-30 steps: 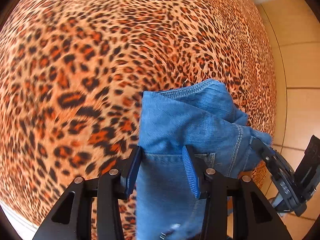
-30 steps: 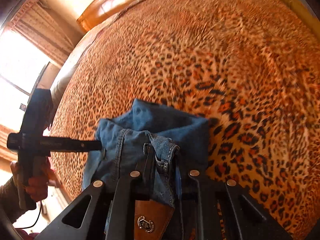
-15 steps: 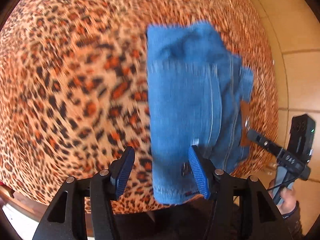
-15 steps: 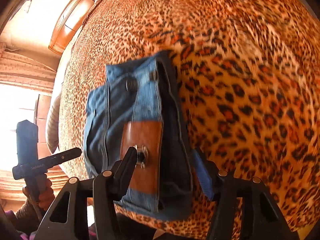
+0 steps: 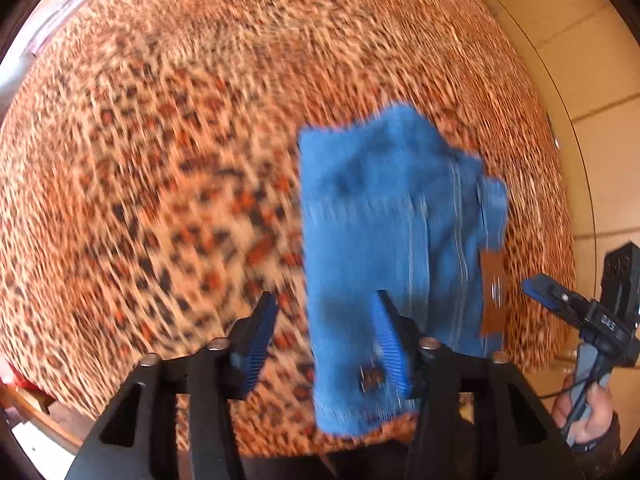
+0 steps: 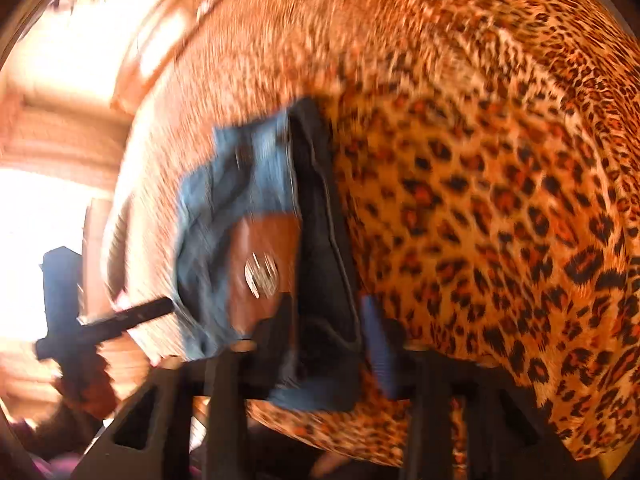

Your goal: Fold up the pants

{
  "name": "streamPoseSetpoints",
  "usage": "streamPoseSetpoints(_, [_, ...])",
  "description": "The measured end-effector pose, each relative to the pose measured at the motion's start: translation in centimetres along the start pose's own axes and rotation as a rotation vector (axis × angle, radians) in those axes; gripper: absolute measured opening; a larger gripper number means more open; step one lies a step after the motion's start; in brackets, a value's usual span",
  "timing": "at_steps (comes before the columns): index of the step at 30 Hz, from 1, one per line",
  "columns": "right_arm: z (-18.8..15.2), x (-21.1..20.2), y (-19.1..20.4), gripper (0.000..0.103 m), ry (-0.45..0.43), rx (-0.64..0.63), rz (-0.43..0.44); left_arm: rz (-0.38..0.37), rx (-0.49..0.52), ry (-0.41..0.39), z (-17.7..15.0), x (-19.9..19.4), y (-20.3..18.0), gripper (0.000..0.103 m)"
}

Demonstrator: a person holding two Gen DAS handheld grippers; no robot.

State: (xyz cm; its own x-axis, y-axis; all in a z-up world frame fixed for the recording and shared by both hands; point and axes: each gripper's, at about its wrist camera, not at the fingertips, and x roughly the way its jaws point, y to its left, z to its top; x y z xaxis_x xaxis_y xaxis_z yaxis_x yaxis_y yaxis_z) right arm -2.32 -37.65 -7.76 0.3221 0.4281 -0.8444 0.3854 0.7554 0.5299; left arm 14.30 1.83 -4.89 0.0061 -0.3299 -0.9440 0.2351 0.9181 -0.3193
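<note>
From where I sit the fold looks about finished: the pants (image 5: 384,248) lie as a compact, roughly rectangular denim bundle near the edge of the bed (image 5: 168,168), with no leg trailing loose that I can see. What may be left, I judge, is a last pat to square the stack, since the layers on one side stand a little staggered. My left gripper (image 5: 324,340) hangs above the near end of the bundle; its jaws are opening, one finger over the denim and the other over the bedspread, and I see no pad pressing cloth. The right gripper (image 6: 324,344) is over the waistband end, its jaws opening too, with folded denim showing between the fingers but not pinched, as far as the blur lets me tell. The cloth is mid-blue denim, thick and matte, with pale double-stitched seams running lengthwise and a hemmed edge at the near end. A brown leather patch (image 6: 262,268) with a shiny metal emblem sits on the waistband, and a small metal rivet shows near the left finger. The bedspread is a plush leopard print in orange, tan and black. Beyond the bed edge is pale tiled floor (image 5: 592,60).
</note>
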Motion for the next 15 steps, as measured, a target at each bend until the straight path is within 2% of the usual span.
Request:
streamPoseSetpoints(2, [2.0,0.3,0.5,0.07,-0.028,0.008,0.008,-0.023,-0.031,-0.001,2.0,0.7,0.1,0.065])
streamPoseSetpoints(5, [4.4,2.4,1.7,0.07,-0.027,0.003,0.008,-0.012,-0.056,0.04,4.1,2.4,0.7,0.064])
streamPoseSetpoints(8, [5.9,5.0,3.0,0.07,-0.004,-0.037,-0.074,0.022,-0.094,0.048,5.3,3.8,1.2,0.063])
streamPoseSetpoints(10, [6.4,7.0,4.0,0.07,0.017,-0.035,-0.095,0.028,-0.097,0.031,5.4,4.3,0.8,0.063])
streamPoseSetpoints(15, [5.6,8.4,3.7,0.07,0.015,-0.056,-0.12,0.074,-0.035,-0.02,4.8,5.3,-1.1,0.063])
